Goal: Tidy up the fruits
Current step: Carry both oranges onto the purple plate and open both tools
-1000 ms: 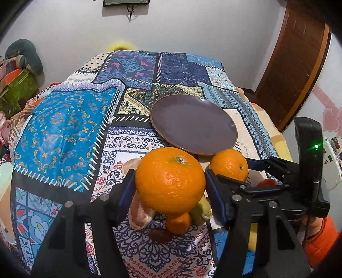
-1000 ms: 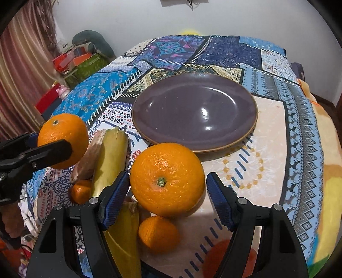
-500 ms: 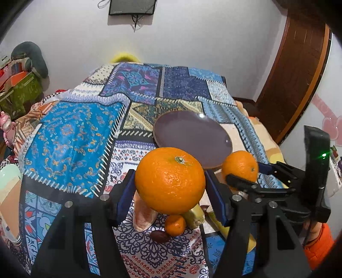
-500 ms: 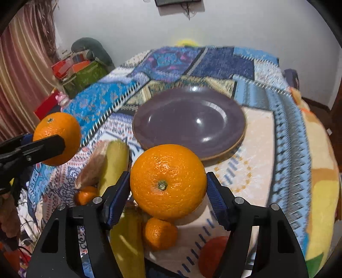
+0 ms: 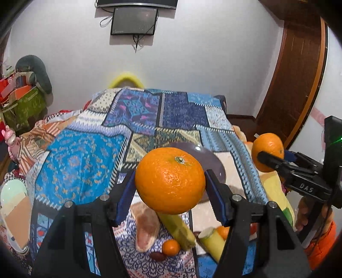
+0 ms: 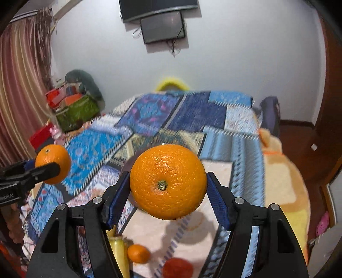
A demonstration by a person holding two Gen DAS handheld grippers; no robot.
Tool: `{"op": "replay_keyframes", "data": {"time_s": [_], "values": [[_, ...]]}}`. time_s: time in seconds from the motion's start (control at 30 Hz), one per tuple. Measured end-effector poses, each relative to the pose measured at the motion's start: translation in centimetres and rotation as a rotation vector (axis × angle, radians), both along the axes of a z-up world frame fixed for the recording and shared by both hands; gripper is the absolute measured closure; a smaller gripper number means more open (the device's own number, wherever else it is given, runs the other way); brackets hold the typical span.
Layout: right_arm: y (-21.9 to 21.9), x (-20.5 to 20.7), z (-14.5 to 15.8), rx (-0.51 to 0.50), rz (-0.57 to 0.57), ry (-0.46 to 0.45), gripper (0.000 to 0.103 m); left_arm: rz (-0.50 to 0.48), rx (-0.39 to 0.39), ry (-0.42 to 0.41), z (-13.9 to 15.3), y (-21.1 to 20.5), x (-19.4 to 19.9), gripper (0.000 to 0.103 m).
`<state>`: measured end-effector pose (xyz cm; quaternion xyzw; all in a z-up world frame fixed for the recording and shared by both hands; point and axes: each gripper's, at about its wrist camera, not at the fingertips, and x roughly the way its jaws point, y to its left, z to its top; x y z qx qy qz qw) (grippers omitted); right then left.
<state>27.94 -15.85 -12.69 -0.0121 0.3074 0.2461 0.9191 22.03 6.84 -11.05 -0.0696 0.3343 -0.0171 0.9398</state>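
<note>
My left gripper is shut on a large orange and holds it high above the table. My right gripper is shut on a second large orange, also lifted; it shows in the left wrist view at the right. The left gripper's orange shows in the right wrist view at the left. A dark purple plate lies on the patterned cloth, mostly hidden behind the left orange. Below lie yellow corn pieces, a small mandarin and a pale sweet potato.
A red fruit and a small mandarin lie near the table's front edge. A green box with clutter stands at the left. A wooden door is at the right, a screen on the far wall.
Both grippers have risen with their oranges. The plate and the fruit on the cloth now look smaller and lower in both views.
</note>
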Motion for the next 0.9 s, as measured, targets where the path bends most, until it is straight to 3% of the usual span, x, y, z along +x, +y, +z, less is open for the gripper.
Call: {"op": "replay_keyframes", "data": {"time_s": [0.37,0.9], "values": [[0.7,2.6,1.5,-0.013,-0.011,-0.076,0.036,0.008,-0.012,-0.004,0.4,0.3,4.6,0.039],[3.4,8.9,-3.4,-0.094,0.005,0.01,0.036,-0.009,0.03,0.13,-5.4,-0.1,13.4,0.039]]}}
